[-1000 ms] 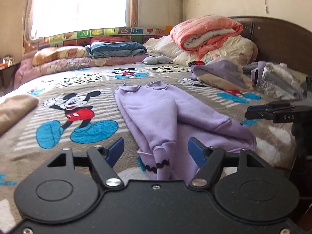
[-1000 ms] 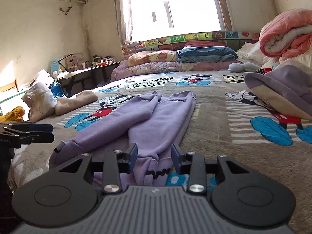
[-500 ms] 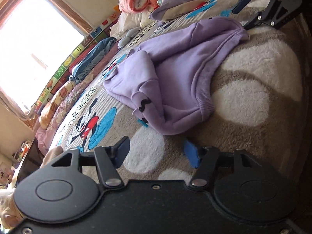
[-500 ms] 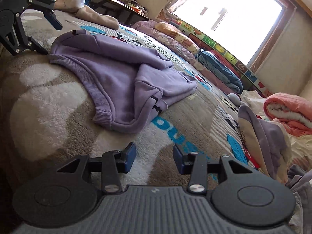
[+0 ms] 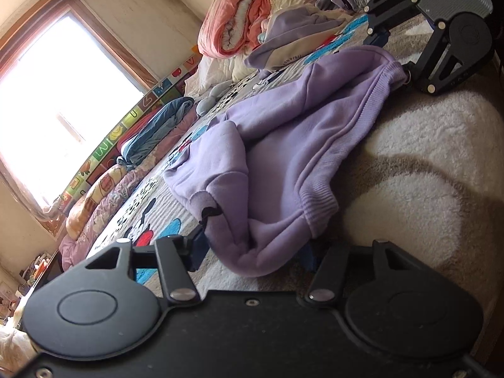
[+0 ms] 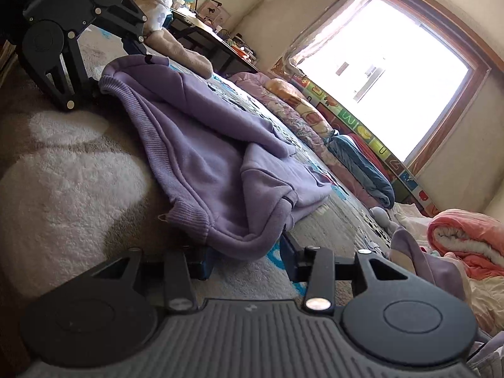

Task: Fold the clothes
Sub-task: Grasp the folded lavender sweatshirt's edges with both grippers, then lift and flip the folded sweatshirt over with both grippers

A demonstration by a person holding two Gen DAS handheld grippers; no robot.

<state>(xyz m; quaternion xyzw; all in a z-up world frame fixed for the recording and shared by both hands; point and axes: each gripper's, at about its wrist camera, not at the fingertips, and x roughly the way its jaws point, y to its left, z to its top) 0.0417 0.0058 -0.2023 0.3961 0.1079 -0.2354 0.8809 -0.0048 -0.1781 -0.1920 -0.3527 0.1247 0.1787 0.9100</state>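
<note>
A lilac sweatshirt [image 5: 283, 145] lies partly folded on the Mickey Mouse blanket [image 5: 409, 189], its ribbed hem toward me. My left gripper [image 5: 252, 252] is open and rests low on the bed, with one hem corner bulging between its blue-padded fingers. In the right wrist view the sweatshirt [image 6: 201, 145] runs away toward the window. My right gripper [image 6: 247, 256] is open around the other hem corner. Each gripper shows in the other's view: the right gripper [image 5: 392, 56] at the far corner, the left gripper [image 6: 116, 69] likewise.
A rolled pink quilt [image 5: 239, 22] and a heap of clothes [image 5: 293, 37] sit by the headboard. Pillows and a folded blue blanket [image 5: 151, 135] line the window side. A beige garment [image 6: 182, 53] and a cluttered desk [image 6: 214, 37] lie past the bed's edge.
Both grippers dropped to the blanket, rolled sideways and slid in at the two hem corners. The sweatshirt fabric now sits between each pair of fingers.
</note>
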